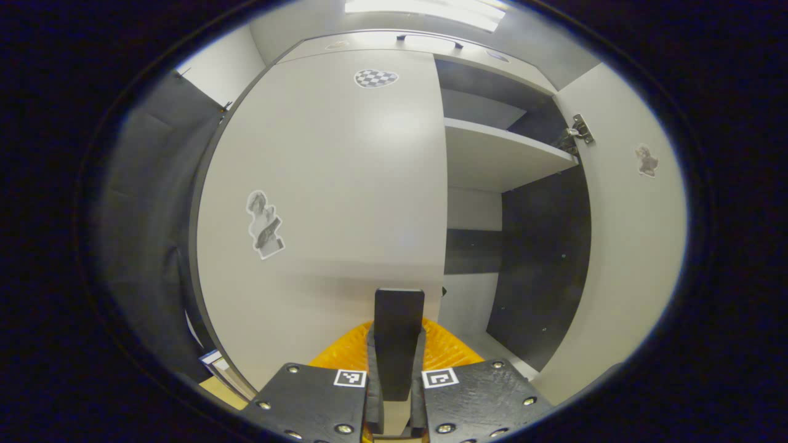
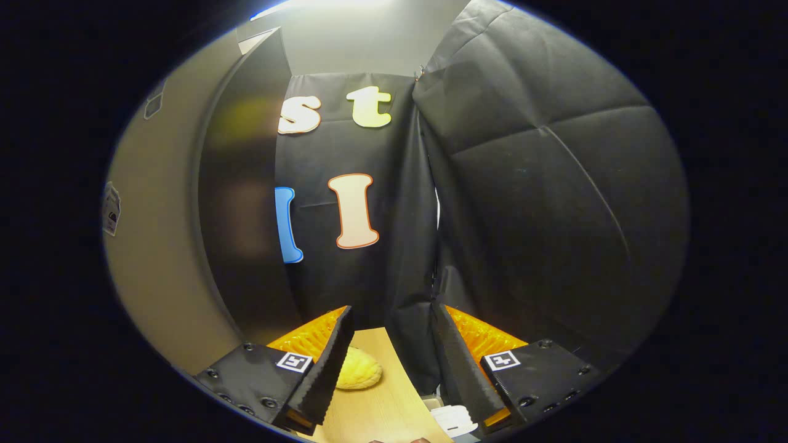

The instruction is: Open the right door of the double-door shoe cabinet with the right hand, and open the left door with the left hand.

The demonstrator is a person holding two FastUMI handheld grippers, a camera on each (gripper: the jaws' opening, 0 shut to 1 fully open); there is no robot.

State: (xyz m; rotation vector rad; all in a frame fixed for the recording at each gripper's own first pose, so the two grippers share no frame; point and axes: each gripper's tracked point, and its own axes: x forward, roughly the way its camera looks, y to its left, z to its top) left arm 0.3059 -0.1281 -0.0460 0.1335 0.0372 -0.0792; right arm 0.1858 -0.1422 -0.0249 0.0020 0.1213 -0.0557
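Pressed together at the bottom of the left gripper view, the left gripper [image 1: 398, 344] has its two black fingers meeting in front of the orange body, pinching nothing, and their tips sit just beside the free edge of the left door [image 1: 320, 203]. That door is closed or very nearly so, a flat pale panel with a checkered sticker near the top and a figure sticker lower down. Beside it the right door [image 1: 622, 246] stands swung wide on its metal hinge [image 1: 578, 130], baring a white shelf [image 1: 498, 154] and the dark inside of the shoe cabinet.

In the right gripper view, the right gripper [image 2: 389, 357] is spread, holding nothing, and faces the booth's black cloth, over a wooden surface [image 2: 381, 400] with a yellow lump on it.

Judging by its look, the left door is a stiff, light board with a smooth, slippery face and no handle in sight. The free vertical edge is probably the only purchase: hook or pinch it there, then swing gently, since the hinge sets the arc.
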